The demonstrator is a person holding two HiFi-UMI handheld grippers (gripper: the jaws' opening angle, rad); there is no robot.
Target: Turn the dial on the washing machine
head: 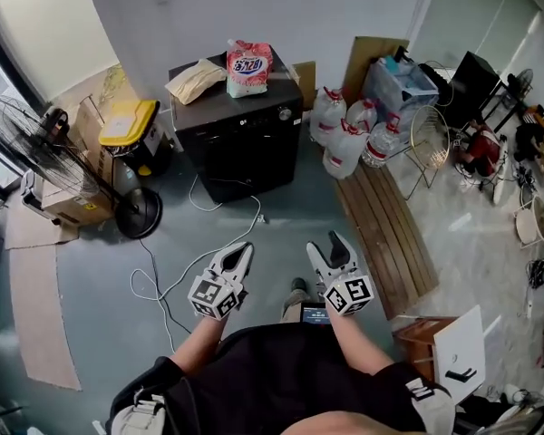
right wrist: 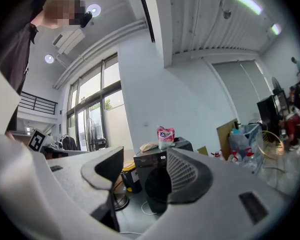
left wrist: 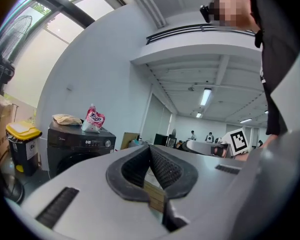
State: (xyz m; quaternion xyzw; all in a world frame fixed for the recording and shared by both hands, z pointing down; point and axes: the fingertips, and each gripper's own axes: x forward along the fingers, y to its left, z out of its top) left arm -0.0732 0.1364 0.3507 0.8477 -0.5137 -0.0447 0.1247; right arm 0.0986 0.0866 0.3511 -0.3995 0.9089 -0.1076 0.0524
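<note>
We stand well back from the black front-loading washing machine. It sits against the white wall with its door face turned toward us and its control strip running side to side along the top edge. On its lid, a crumpled beige bag lies at the left and a pink-and-white detergent pouch stands upright at the right. Our left gripper points at the machine, its ribbed pads pressed together at the tips. Just beside it, our right gripper has its fingers spread, and the machine's front shows through the gap. The small round silver dial sits at the strip's right end with its axis aimed out at us; its marking is too small to read.
</note>
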